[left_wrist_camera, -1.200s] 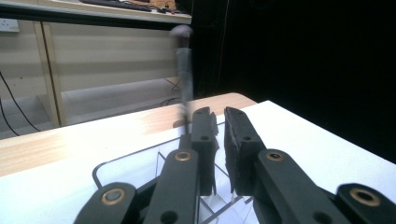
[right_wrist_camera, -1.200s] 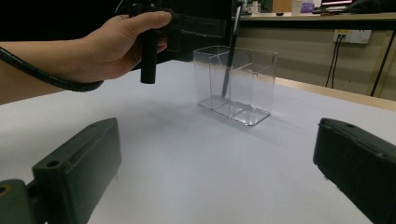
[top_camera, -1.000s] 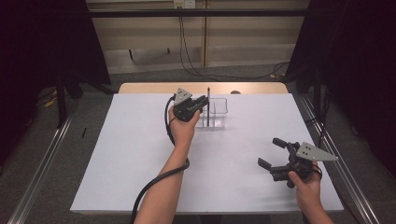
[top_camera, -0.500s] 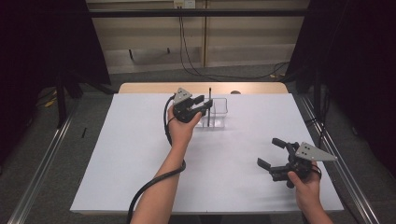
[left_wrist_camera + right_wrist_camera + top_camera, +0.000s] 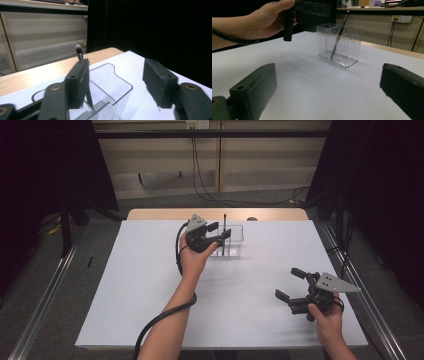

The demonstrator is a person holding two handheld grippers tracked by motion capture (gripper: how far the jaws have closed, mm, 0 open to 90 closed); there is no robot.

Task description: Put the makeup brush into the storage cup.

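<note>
White-covered table, clear compartmented holder directly on its far middle.

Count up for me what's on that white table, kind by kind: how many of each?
Clear plastic organiser: 1
Makeup brush, standing in the organiser: 1
Hand-held grippers: 2, the left gripper and the right gripper
Total: 4

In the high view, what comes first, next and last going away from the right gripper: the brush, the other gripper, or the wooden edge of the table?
Measured from the right gripper, near the table's right front:
1. Brush, standing in the clear box, up and left.
2. Left gripper, jaws open beside the box, slightly farther left.
3. Wooden table edge, along the far side.
</note>
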